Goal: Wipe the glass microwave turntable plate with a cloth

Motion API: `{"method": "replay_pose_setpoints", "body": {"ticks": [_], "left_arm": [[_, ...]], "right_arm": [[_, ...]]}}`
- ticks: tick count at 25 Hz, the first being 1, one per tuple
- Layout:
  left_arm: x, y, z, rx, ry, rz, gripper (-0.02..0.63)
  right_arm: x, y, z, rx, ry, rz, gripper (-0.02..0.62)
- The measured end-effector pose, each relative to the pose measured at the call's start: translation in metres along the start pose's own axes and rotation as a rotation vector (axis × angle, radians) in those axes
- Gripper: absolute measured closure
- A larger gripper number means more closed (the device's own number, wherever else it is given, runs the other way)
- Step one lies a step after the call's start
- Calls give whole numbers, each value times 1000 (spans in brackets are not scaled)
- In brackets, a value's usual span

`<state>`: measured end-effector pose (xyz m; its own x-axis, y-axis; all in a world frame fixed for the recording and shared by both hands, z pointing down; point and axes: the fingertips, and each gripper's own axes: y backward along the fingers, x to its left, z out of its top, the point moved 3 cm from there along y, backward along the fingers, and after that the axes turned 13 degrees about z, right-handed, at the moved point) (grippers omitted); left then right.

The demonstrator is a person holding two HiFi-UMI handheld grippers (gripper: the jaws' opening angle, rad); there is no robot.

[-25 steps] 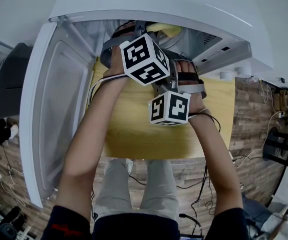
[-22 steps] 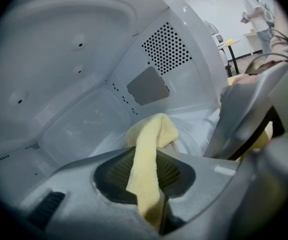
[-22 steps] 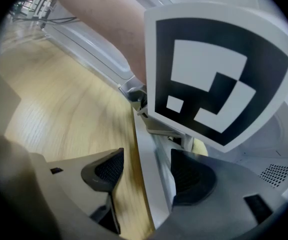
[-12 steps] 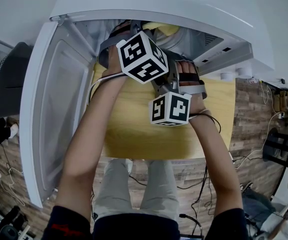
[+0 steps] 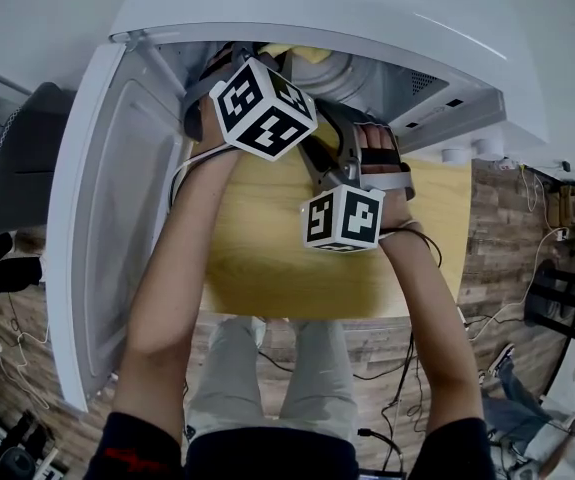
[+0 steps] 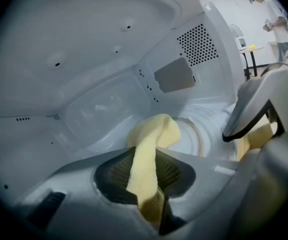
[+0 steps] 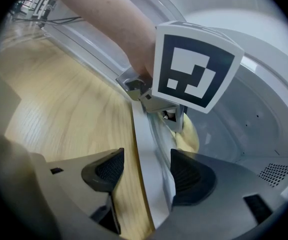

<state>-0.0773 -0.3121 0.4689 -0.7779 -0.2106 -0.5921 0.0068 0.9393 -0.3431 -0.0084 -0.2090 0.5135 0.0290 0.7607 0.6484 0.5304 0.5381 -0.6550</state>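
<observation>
One view alone shows left tongs [image 6: 153, 210] clenching yellow cloth [image 6: 145, 156]; right tongs [image 7: 145, 184] gape.

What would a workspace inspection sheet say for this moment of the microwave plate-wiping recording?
surface: wooden table, with the microwave at its far edge and the door swung open.
job's things: yellow cloth inside the cavity, its end down by the glass turntable plate.
clutter: nothing seen.
grippers: left gripper shut on the yellow cloth; right gripper open, jaws either side of the microwave's front sill.
cables: thin wires at the wrists; loose cables on the floor.
surroundings: wood-pattern floor; dark chair at left.
</observation>
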Motion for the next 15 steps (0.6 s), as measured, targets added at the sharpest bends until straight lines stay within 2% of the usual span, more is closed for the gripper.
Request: {"method": "replay_pose_setpoints", "body": {"ticks": [9, 15], "left_arm": [[7, 1, -6, 22, 19, 42, 543], [5, 3, -6, 28, 3, 36, 543]], "right_arm": [[0, 0, 0, -2, 2, 3, 321], [-1, 0, -2, 10, 6, 10, 321]]}}
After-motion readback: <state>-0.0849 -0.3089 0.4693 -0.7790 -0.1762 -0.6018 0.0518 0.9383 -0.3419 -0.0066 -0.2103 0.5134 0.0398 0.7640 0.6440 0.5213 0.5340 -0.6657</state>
